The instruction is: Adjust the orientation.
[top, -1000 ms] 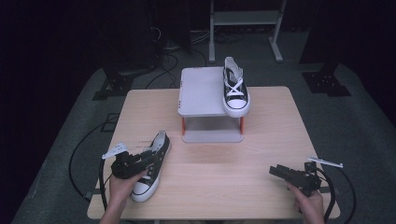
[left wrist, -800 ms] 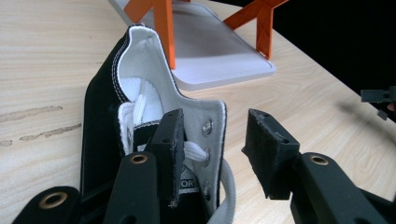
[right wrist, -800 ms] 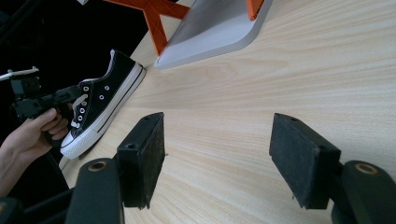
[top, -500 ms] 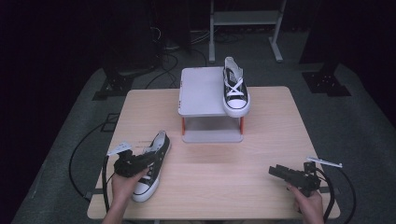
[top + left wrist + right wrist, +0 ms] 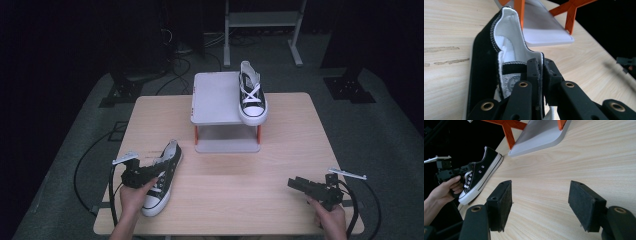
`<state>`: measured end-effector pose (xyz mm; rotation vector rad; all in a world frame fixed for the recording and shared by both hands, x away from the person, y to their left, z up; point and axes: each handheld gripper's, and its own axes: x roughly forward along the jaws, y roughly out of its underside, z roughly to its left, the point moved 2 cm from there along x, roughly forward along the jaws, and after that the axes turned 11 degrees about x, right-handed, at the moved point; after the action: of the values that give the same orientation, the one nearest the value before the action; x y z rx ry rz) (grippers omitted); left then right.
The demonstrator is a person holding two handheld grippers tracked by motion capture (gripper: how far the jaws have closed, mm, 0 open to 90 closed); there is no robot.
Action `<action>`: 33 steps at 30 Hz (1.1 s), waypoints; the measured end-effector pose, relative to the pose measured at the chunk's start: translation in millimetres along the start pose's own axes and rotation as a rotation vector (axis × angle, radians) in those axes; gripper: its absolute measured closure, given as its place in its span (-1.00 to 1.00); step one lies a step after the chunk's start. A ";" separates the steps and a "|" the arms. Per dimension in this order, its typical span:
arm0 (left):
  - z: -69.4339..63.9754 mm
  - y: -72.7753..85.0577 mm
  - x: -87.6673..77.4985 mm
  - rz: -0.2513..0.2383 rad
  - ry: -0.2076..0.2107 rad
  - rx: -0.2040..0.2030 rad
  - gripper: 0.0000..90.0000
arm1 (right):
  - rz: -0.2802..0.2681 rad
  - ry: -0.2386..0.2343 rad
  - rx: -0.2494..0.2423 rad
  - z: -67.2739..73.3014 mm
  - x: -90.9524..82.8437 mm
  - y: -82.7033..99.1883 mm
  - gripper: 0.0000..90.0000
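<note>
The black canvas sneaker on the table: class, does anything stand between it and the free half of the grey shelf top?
Nothing visible: bare wooden table lies between the black canvas sneaker and the grey shelf.

A table [image 5: 280,150] fills the middle of the high view. At its far edge, centred, stands a small shelf [image 5: 215,97], its top deck above a lower plate that rests on the table. One shoe [image 5: 251,93] lies on the right side of the top deck, toe toward the person. A second shoe [image 5: 161,176] lies on the table at the near left (toe toward the near edge), with the left gripper [image 5: 142,172] at its left side. The right gripper [image 5: 305,184] sits at the near right, well apart from both shoes.
</note>
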<state>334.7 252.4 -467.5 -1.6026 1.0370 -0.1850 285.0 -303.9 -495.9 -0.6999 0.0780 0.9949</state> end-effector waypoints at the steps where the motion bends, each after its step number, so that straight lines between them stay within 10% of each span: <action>1: -0.2 0.2 -0.2 -0.011 0.011 -0.015 0.89 | -0.003 0.000 -0.004 -0.4 -0.1 -0.2 -0.22; 11: 1.0 5.8 -9.2 -0.108 0.049 -0.119 0.89 | -0.012 -0.002 0.003 -1.4 -3.2 -0.8 -0.22; 33: -4.3 7.6 -20.0 -0.193 0.105 -0.164 0.96 | -0.018 0.002 -0.003 -2.2 -4.5 -1.1 -0.23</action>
<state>316.2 263.6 -464.6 -1.8595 0.9977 -0.3241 283.9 -309.0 -495.4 -0.7035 0.0712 0.9772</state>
